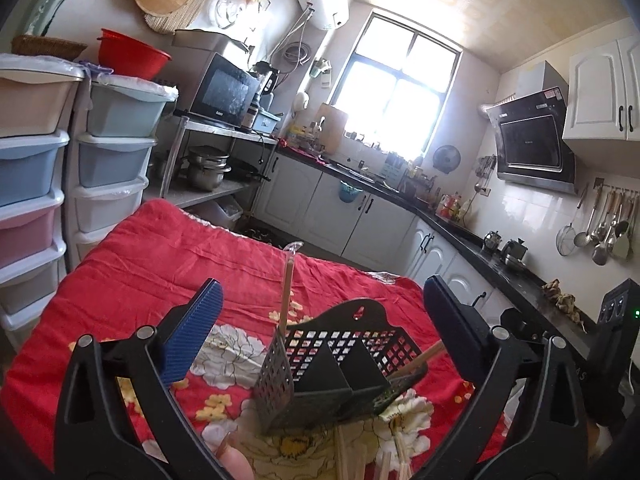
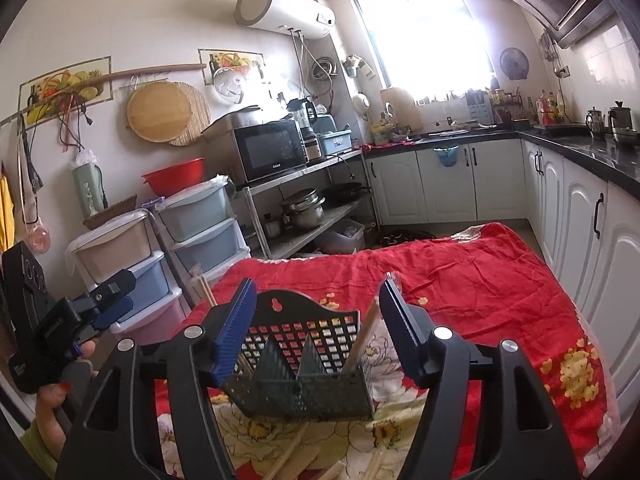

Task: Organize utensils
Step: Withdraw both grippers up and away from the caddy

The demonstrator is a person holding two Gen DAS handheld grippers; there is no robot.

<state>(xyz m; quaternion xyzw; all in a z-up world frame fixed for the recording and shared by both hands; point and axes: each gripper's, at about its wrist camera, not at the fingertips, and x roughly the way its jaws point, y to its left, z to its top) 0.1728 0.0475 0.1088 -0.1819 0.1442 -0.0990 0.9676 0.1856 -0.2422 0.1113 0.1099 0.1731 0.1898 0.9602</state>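
Not much readable text is found here. A small white brand word is printed on the lower front edge of the black microwave [image 2: 271,151]; it looks like "Galanz" but is too small to be confirmed. It's seen again in the left wrist view, just as blurry. A tiny logo is carried on the glass front of the range hood [image 1: 530,140], unreadable. Faint markings are seen on the left hand-held gripper [image 2: 105,307] body, not legible either.
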